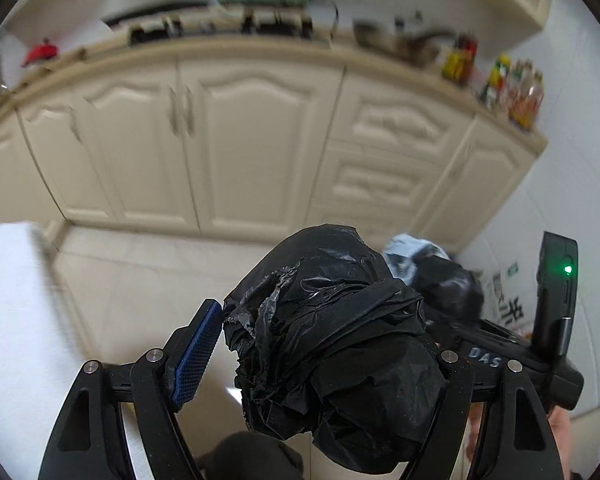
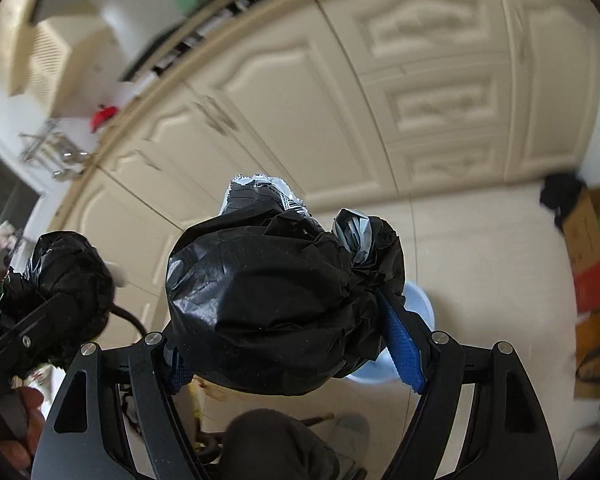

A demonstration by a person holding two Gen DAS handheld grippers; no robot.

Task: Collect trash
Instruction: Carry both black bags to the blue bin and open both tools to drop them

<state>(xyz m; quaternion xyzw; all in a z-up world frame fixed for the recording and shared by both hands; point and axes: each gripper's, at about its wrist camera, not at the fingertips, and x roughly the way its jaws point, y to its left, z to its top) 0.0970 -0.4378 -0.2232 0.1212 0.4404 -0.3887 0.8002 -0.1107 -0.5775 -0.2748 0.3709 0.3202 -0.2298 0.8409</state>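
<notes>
Left wrist view reads "DAS" (image 1: 485, 356) beside tongs (image 1: 324, 344) clamped on a black bag (image 1: 332, 320)

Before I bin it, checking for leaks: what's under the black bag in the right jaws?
Under the crumpled black plastic bag, a pale blue round bucket partly shows; its inside is hidden.

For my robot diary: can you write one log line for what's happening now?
left gripper: shut on black bag | right gripper: shut on second black bag | place: kitchen, cream cupboards ahead
</notes>
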